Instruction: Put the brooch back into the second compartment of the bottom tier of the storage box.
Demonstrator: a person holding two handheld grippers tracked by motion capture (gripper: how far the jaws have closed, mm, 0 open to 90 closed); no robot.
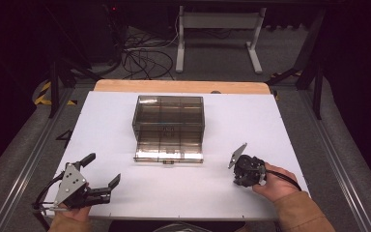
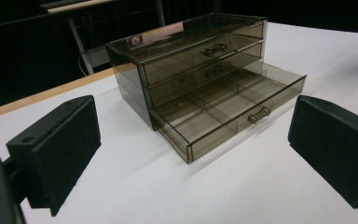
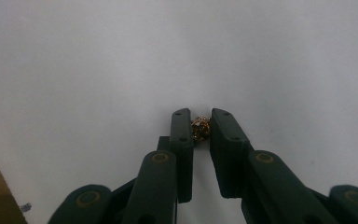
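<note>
Your right gripper [image 1: 244,170], at lower right of the high view, is clenched on a small gold bead [image 3: 200,129], and the open bottom drawer [image 1: 169,151] of the smoky plastic box lies to its left, nearer to it than to your released left gripper [image 1: 104,169].

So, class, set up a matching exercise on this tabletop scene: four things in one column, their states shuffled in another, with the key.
1. left tongs
2. right tongs
3. bottom drawer
4. top drawer

a. pushed in
b. pulled out
c. wide open, holding nothing
d. closed on a small gold bead

Pairs: 1-c, 2-d, 3-b, 4-a
</note>
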